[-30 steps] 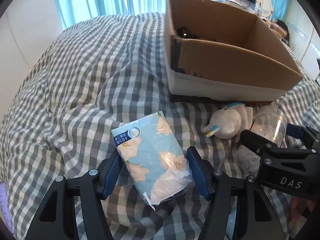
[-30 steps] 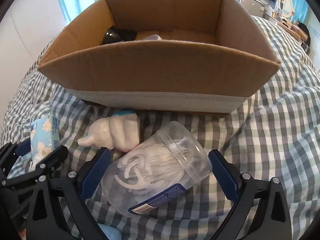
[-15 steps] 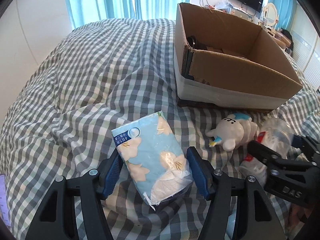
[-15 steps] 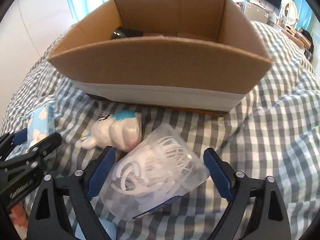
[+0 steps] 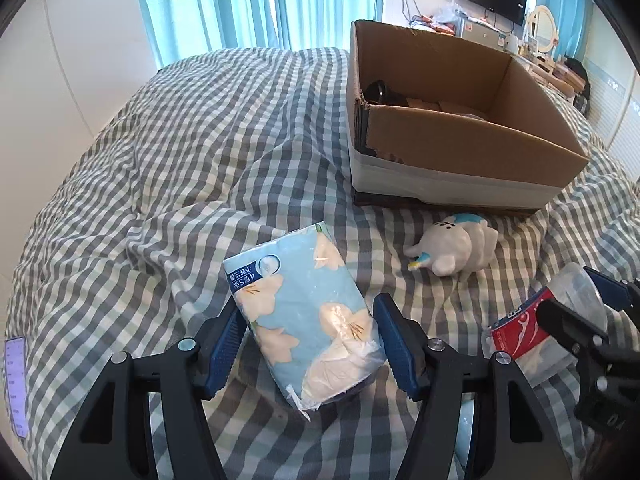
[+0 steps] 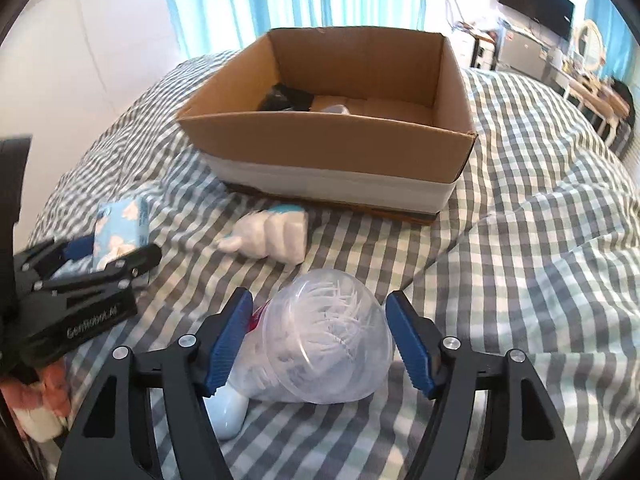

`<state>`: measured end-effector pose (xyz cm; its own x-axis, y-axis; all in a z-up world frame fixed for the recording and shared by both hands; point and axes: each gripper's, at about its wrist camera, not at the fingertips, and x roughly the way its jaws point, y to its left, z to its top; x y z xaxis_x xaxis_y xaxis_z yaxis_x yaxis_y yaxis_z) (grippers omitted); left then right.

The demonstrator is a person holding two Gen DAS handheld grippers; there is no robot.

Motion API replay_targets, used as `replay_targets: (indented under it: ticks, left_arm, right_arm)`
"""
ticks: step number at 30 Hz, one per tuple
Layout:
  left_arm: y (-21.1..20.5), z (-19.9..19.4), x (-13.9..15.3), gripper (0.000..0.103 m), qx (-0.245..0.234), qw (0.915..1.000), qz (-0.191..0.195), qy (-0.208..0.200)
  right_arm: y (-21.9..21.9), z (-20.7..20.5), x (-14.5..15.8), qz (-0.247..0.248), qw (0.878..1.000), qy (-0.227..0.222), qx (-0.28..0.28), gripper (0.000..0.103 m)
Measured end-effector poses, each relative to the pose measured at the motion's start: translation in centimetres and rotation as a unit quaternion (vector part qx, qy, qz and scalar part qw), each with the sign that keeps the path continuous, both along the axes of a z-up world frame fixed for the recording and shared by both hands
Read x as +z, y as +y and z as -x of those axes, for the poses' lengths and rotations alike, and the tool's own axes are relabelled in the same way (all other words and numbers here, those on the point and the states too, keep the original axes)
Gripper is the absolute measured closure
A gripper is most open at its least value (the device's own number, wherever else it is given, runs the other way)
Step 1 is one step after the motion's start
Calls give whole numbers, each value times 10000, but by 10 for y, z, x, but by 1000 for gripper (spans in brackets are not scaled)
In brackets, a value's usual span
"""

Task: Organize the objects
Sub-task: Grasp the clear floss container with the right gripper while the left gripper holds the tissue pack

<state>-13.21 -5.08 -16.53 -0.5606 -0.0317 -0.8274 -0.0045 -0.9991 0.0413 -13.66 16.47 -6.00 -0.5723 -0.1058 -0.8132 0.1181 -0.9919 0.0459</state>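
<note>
Tissues and floss picks gripped, cardboard box [image 5: 460, 148] ahead.
Left tool [image 5: 310, 344] clamps the tissue pack [image 5: 296, 316], long axis pointing away; right tool [image 6: 320, 344], jaws just closing, pinches the clear floss-pick tub [image 6: 324, 344]. Box lies beyond on the bed [image 5: 180, 140], nearer the right hand.

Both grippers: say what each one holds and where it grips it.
The left gripper clamps the tissue pack across its lower sides. The right gripper, whose jaws have just been closing, squeezes the clear plastic jar across its wide middle.
</note>
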Motion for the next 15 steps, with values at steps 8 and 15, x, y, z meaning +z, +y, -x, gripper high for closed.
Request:
replay_targets:
  ticks: [8, 15]
  left_arm:
    - [1, -7, -1, 37, 61, 10000, 22, -66]
    - [4, -6, -6, 37, 22, 9998, 88, -158]
  right_arm:
    - [-4, 16, -28, 20, 9989, -469, -33, 22]
    - [7, 23, -42, 302, 9967, -726, -190, 11]
